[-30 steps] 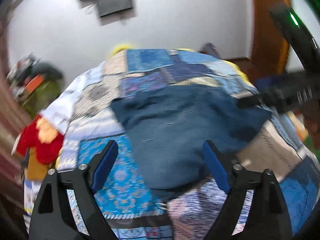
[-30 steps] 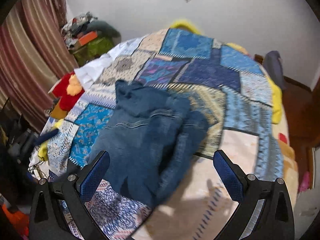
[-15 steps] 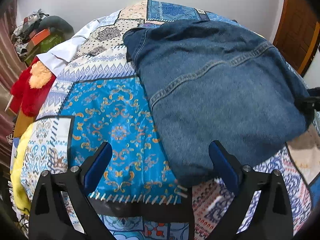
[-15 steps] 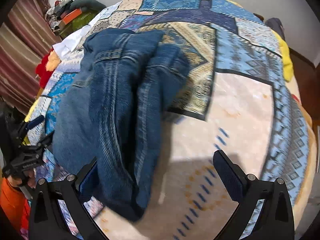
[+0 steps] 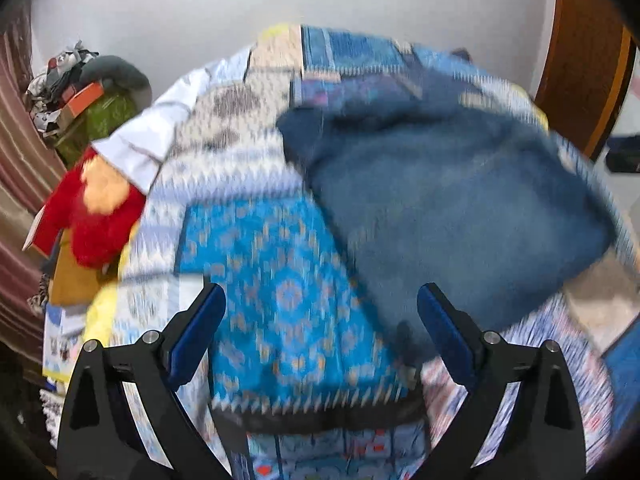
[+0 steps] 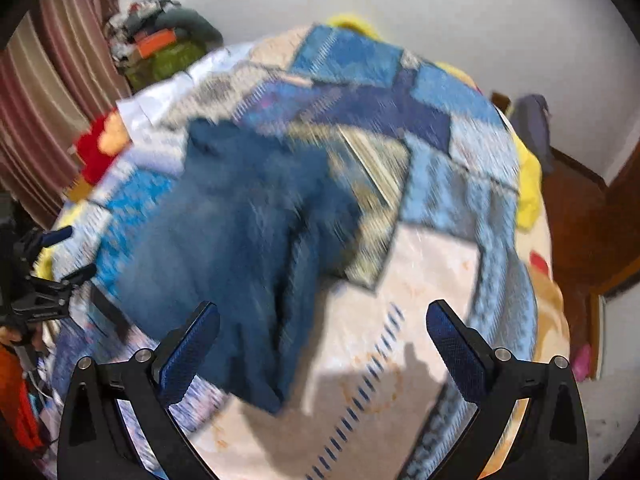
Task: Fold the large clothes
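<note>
The denim garment (image 5: pixel 452 216) is lying in a compact, doubled-over bundle on the patchwork quilt (image 5: pixel 280 280) that is covering the bed, and it is sitting toward the near edge of the bed, roughly midway between its two sides. Both views are streaking with motion blur, so the seams and folds are hard to read; it is probably a pair of jeans, with one thick layer lapping over another in the right wrist view (image 6: pixel 240 240).

The left gripper (image 5: pixel 320 320) is hovering above the near edge of the bed with its jaws spread wide and nothing between them; the bundle's near left corner is lying just ahead of its right finger. The right gripper (image 6: pixel 322 334) is likewise gaping fully and gripping nothing, hanging over the pale patch of quilt at the bundle's right side. The left gripper is also showing at the left of the right wrist view (image 6: pixel 60 260), off the bed's left edge.

Judging by the tidy stack and both tools standing clear of it, the fold seems largely done. The wide opening suits either a fresh pinch on the thick hem or simply backing away.

A red plush toy (image 5: pixel 92 208) is lying at the bed's left edge, well apart from the denim.
</note>
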Tool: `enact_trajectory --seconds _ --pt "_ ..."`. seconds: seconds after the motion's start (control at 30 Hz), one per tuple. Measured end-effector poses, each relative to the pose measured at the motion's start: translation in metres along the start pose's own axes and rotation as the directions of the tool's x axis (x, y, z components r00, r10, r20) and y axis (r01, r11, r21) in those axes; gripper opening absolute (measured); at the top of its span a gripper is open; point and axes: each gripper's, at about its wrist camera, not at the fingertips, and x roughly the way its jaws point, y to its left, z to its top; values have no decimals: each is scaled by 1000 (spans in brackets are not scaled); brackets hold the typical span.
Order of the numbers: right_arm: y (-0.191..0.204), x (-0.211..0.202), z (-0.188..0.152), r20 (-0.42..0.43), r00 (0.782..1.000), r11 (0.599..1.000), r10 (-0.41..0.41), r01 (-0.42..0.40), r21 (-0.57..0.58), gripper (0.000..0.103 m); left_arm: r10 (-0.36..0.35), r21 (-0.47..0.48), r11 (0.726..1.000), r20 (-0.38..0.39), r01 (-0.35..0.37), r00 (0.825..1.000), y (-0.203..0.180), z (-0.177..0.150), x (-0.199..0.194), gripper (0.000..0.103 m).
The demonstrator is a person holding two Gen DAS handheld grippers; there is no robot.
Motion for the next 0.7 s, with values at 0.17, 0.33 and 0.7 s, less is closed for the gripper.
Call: enact_trajectory --seconds 0.17,0.33,0.7 --pt "16 37 53 -23 995 995 102 -101 26 103 -84 -53 995 19 85 996 2 63 33 99" --pt "21 107 78 -149 981 993 120 -117 35 103 -145 -137 981 -71 134 987 -7 114 112 99" --pt "-49 141 63 -194 956 970 222 -196 144 103 -104 -189 979 -127 79 986 5 142 174 98"
